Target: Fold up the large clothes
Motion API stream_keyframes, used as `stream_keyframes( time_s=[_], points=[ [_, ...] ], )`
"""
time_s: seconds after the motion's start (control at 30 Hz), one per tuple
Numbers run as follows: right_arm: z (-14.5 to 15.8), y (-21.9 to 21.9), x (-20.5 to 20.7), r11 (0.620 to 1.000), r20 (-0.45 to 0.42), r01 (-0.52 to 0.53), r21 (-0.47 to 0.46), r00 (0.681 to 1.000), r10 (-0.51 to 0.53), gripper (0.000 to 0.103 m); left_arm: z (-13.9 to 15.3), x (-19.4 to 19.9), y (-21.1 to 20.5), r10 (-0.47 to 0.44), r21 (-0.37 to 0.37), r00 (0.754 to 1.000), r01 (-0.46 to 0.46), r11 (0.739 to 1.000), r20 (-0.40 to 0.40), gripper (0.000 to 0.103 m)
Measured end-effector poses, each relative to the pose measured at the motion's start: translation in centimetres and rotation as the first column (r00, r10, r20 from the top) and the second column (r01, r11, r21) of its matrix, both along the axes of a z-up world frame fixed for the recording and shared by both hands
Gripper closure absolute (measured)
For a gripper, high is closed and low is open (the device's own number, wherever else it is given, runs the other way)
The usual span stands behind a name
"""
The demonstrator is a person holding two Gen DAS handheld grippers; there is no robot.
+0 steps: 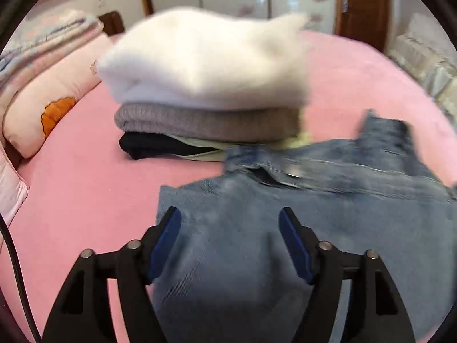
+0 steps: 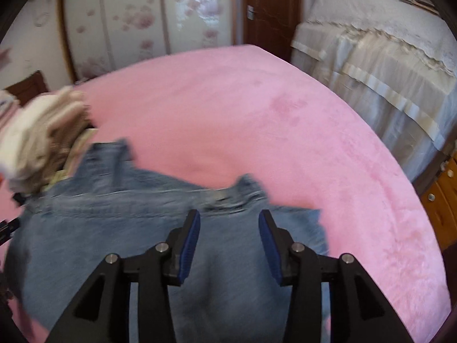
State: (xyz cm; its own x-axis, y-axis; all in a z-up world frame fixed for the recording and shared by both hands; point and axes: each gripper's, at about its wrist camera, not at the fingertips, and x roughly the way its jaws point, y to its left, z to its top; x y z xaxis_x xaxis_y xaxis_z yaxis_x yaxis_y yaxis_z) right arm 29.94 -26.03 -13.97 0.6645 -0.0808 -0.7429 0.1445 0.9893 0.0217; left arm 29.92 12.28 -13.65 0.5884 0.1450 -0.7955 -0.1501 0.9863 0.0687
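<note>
Jeans [image 1: 257, 228] lie touching folded clothes stack [image 1: 205, 85].

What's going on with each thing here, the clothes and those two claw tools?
Jeans: unfolded, spread on the pink bed.
Clothes pile: folded, stacked; white piece on top.
Pillow: lying at the bed's edge.
Left gripper: open, above the jeans.
Right gripper: open, above the jeans.
Door: shut.

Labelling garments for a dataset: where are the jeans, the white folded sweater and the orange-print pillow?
jeans [image 1: 242, 228], left wrist view, leg fabric.
white folded sweater [image 1: 205, 57], left wrist view, top face.
orange-print pillow [image 1: 57, 85], left wrist view, pink cover.
</note>
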Motion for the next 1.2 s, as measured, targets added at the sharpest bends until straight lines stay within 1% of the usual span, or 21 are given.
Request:
stream_keyframes(
  time_s=[0.07,0.17,0.23,0.27,0.33,0.37,0.43,0.5,0.57,0.6,0.63,0.67,0.7,0.73,0.8,0.9,0.97,1.03,1.07,1.13,1.2],
  points=[
    [0.2,3.3,-2.2,0.994,-0.003,-0.085,0.065,0.996,0.085,0.058,1.6,-3.1,-1.7,-0.020,-0.071,0.999,0.023,0.997,0.044,0.011],
    [-0.7,8.4,-5.0,0.976,-0.001,-0.189,0.105,0.982,0.190,0.058,2.3,-7.0,-4.0,-0.025,-0.170,0.995,0.041,0.985,0.099,0.008],
    [-1.9,11.4,-6.3,0.968,0.000,-0.237,0.085,0.971,0.237,0.058,1.9,-8.4,-5.3,-0.003,-0.182,0.994,0.022,0.983,0.107,0.008],
    [-3.0,12.7,-6.8,0.966,-0.019,-0.251,0.063,0.967,0.252,0.058,1.2,-8.8,-5.6,0.010,-0.179,0.995,0.008,0.984,0.101,0.008],
    [-5.0,13.5,-7.3,0.969,-0.068,-0.244,0.040,0.967,0.246,0.058,-0.9,-9.7,-5.8,0.044,-0.147,0.998,-0.037,0.989,0.049,0.008],
    [-5.6,13.1,-7.3,0.973,-0.087,-0.226,0.039,0.970,0.229,0.058,-2.0,-9.9,-5.6,0.064,-0.128,0.998,-0.061,0.990,0.015,0.008],
    [-6.3,10.8,-8.2,0.984,-0.080,-0.174,0.027,0.981,0.176,0.060,-4.1,-10.1,-4.2,0.096,-0.110,0.994,-0.102,0.989,-0.052,0.008],
    [-6.4,6.8,-9.1,0.997,-0.079,-0.073,-0.011,0.994,0.072,0.060,-4.8,-10.8,-2.6,0.090,-0.163,0.995,-0.095,0.982,-0.039,0.008],
    [-6.5,3.0,-9.9,1.000,-0.072,0.007,-0.025,0.997,-0.008,0.063,-4.5,-11.4,-1.6,0.098,-0.149,0.995,-0.099,0.984,-0.017,0.008],
    [-6.6,1.0,-10.3,0.996,-0.076,0.065,-0.056,0.995,-0.069,0.060,-4.4,-11.5,-1.2,0.096,-0.133,0.995,-0.096,0.986,-0.013,0.008],
    [-6.7,-1.4,-11.0,0.993,-0.071,0.110,-0.047,0.991,-0.113,0.062,-4.4,-11.6,-0.8,0.093,-0.133,0.996,-0.093,0.987,-0.009,0.008],
    [-6.8,-3.3,-11.5,0.989,-0.073,0.141,-0.034,0.987,-0.143,0.069,-4.4,-11.7,-0.4,0.091,-0.137,0.996,-0.091,0.986,-0.006,0.008],
    [-6.8,-4.6,-11.9,0.987,-0.073,0.157,-0.023,0.985,-0.158,0.095,-4.3,-11.8,-0.3,0.092,-0.136,0.996,-0.091,0.986,-0.003,0.008],
    [-6.9,-5.9,-12.4,0.985,-0.076,0.171,-0.014,0.982,-0.172,0.103,-4.4,-11.8,-0.1,0.094,-0.131,0.996,-0.093,0.987,0.000,0.008],
    [-6.8,-6.8,-12.8,0.985,-0.070,0.170,0.018,0.983,-0.168,0.103,-4.5,-11.9,-0.1,0.099,-0.117,0.995,-0.097,0.988,0.007,0.008],
    [-7.1,-5.8,-12.6,0.981,-0.080,0.187,-0.055,0.978,-0.191,0.103,-5.1,-11.5,-0.3,0.108,-0.083,0.994,-0.107,0.991,0.007,0.008],
    [-7.2,-4.6,-11.8,0.975,-0.087,0.194,-0.109,0.975,-0.203,0.097,-5.0,-11.4,-0.3,0.112,-0.073,0.994,-0.111,0.991,0.004,0.008],
    [-7.0,-4.2,-11.9,0.973,-0.092,0.195,-0.121,0.974,-0.206,0.084,-4.9,-11.3,-0.3,0.113,-0.075,0.994,-0.113,0.991,-0.013,0.008],
    [-6.9,-4.0,-11.8,0.975,-0.095,0.194,-0.110,0.974,-0.204,0.080,-4.7,-11.3,-0.3,0.113,-0.081,0.993,-0.114,0.990,-0.028,0.008],
    [-6.4,-3.8,-11.9,0.978,-0.109,0.194,-0.072,0.974,-0.201,0.065,-4.2,-11.1,-0.1,0.116,-0.098,0.991,-0.122,0.988,-0.066,0.008],
    [-5.6,-3.5,-12.1,0.979,-0.119,0.199,-0.039,0.972,-0.202,0.062,-3.6,-11.2,0.1,0.125,-0.131,0.987,-0.139,0.982,-0.104,0.008]
  ],
)
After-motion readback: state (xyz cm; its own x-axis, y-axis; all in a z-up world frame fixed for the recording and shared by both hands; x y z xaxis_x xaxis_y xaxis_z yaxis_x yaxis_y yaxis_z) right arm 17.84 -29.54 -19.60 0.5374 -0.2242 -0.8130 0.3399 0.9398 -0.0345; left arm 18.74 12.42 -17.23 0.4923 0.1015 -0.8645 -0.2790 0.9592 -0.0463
